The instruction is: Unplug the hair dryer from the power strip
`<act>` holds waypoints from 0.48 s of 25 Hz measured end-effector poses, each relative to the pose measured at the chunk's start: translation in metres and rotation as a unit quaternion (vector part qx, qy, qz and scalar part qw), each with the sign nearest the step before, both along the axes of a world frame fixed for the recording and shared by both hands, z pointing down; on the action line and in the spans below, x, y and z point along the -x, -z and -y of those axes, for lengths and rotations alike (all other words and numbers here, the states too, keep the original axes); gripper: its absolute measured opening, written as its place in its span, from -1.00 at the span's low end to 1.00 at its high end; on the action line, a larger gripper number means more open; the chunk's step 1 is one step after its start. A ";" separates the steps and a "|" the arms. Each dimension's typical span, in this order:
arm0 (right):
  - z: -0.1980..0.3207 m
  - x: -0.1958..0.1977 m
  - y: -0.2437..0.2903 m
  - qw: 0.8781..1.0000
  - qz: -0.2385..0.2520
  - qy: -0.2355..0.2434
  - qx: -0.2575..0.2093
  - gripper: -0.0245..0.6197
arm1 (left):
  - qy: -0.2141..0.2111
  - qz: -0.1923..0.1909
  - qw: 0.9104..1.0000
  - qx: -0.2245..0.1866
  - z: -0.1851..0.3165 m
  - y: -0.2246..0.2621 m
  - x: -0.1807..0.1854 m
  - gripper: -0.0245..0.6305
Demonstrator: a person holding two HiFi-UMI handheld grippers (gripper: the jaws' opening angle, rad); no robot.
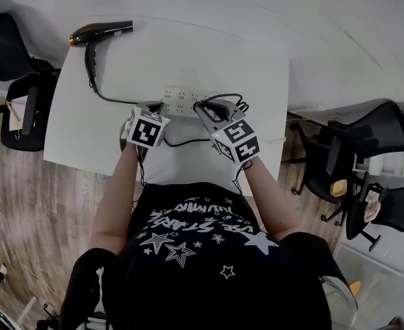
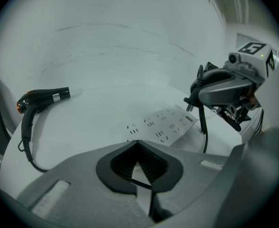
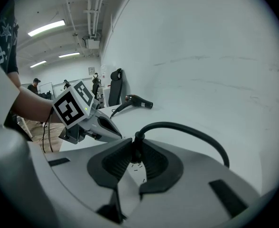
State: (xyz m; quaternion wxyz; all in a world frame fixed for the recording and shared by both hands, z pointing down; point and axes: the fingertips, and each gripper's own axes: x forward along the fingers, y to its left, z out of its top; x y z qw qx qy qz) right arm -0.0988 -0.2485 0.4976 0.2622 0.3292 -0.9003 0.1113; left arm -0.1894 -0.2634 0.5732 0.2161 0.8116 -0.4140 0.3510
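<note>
A black hair dryer (image 1: 99, 33) (image 2: 40, 100) lies at the table's far left corner. Its cord (image 1: 106, 96) runs toward the white power strip (image 1: 178, 102) (image 2: 163, 125) at mid-table. My right gripper (image 1: 203, 106) (image 3: 135, 144) is shut on the black plug (image 3: 136, 148) (image 2: 192, 99). The plug hangs just above the strip's right end with its prongs showing clear of the sockets, and its cord (image 3: 191, 132) arches off to the right. My left gripper (image 1: 154, 107) (image 2: 138, 144) is shut at the strip's left end. Whether it touches the strip I cannot tell.
The white table (image 1: 257, 60) stands against a white wall. Black office chairs stand on the wood floor at the left (image 1: 20, 81) and right (image 1: 367, 136). People stand far back in the room (image 3: 34, 84).
</note>
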 end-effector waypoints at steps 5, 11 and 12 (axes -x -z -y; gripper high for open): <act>-0.007 -0.014 0.012 1.000 0.019 -0.007 -0.003 -0.71 | 0.021 -0.013 1.000 0.003 -0.014 0.008 0.000 -0.90; -0.025 -0.024 0.021 0.999 0.031 0.010 -0.007 -0.71 | 0.057 -0.030 0.998 -0.016 -0.035 0.031 -0.002 -0.90; -0.028 -0.026 0.022 0.999 0.032 0.016 -0.007 -0.71 | 0.064 -0.033 0.997 -0.019 -0.038 0.035 -0.004 -0.90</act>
